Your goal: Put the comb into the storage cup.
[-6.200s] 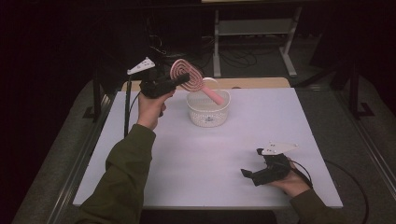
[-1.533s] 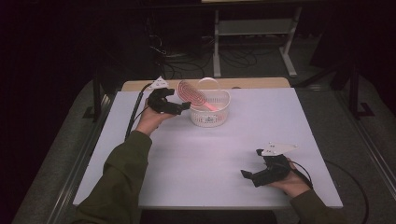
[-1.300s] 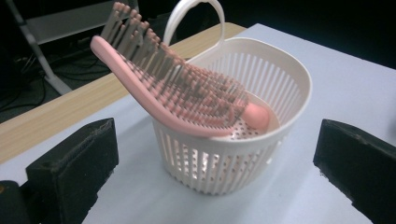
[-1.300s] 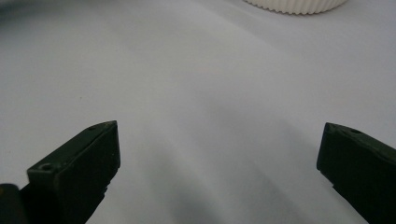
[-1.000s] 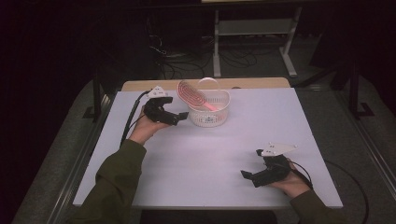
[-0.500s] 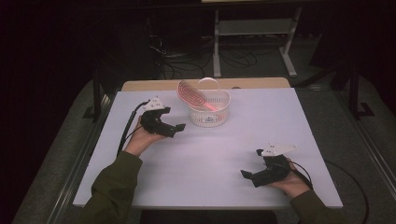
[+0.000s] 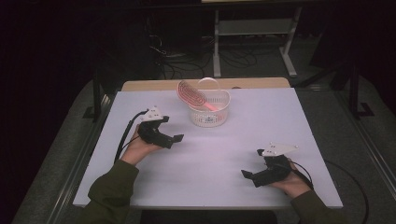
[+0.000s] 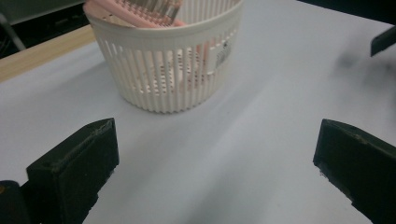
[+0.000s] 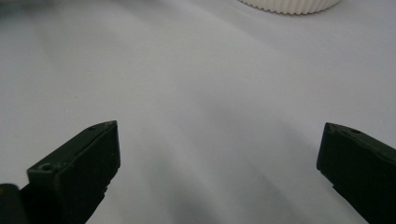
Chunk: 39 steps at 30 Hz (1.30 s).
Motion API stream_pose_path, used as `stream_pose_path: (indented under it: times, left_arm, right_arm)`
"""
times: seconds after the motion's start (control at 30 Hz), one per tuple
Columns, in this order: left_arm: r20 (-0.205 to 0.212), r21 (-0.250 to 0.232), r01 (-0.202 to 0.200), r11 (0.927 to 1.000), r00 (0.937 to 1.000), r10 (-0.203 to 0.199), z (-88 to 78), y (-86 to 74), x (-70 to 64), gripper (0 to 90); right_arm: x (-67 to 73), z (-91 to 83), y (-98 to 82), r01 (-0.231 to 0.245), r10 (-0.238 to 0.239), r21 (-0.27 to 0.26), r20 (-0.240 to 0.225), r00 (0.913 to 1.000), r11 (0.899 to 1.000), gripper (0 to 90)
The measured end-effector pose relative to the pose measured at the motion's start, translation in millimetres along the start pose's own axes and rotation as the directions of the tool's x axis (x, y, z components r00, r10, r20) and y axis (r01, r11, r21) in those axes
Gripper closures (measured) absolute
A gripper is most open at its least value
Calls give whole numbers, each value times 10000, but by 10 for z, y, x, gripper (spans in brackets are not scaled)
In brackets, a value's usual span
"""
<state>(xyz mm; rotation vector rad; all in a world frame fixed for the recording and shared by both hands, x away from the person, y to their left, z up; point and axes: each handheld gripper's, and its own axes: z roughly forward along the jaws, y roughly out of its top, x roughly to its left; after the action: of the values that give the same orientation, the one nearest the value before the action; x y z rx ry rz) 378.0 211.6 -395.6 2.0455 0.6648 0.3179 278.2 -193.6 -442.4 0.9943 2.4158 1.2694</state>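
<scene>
A white slatted basket (image 7: 210,111) stands at the far middle of the white table (image 7: 233,149). A pink hairbrush (image 7: 190,93) stands in it, its oval head leaning over the left rim. In the left gripper view the basket (image 8: 173,60) is close ahead with the brush (image 8: 135,9) poking out of it. My left gripper (image 7: 173,139) rests on the table to the basket's left and nearer, open with nothing between its jaws (image 8: 215,177). My right gripper (image 7: 250,176) lies at the near right, open and holding nothing (image 9: 217,172).
A wooden strip (image 7: 154,85) runs along the table's far edge. Beyond it on the dark floor are cables (image 7: 177,60) and a metal stand (image 7: 252,32). The basket's bottom edge (image 9: 289,5) shows at the top of the right gripper view.
My left gripper carried the pink brush down into the basket, let it go, then drew back toward me and to the left onto the table. The right gripper stayed still.
</scene>
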Motion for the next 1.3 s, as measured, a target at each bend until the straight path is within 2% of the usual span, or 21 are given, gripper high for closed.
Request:
stream_pose_path:
  times: [0.33,0.73,0.93,1.07,1.3]
  left_arm:
    - [199,15,-104,9999,9997,104,-210,-158,-147,0]
    - [341,396,-151,9991,9993,137,-312,-373,-283,0]
    - [354,559,-44,9984,9994,24,-354,-494,-324,0]
    - [334,845,-311,9959,9990,284,-375,-574,-362,0]
    - [320,799,-222,9966,9993,197,-438,-661,-360,0]
  right_arm:
    - [-15,-16,2,-33,33,-79,116,9999,10000,0]
    - [-60,-26,25,-235,239,-155,282,9993,9996,0]
    - [-50,-27,24,-245,248,-115,265,9993,9996,0]
    - [-52,-25,24,-223,225,-112,252,9994,9997,0]
    - [-49,-22,21,-210,212,-93,255,9994,9997,0]
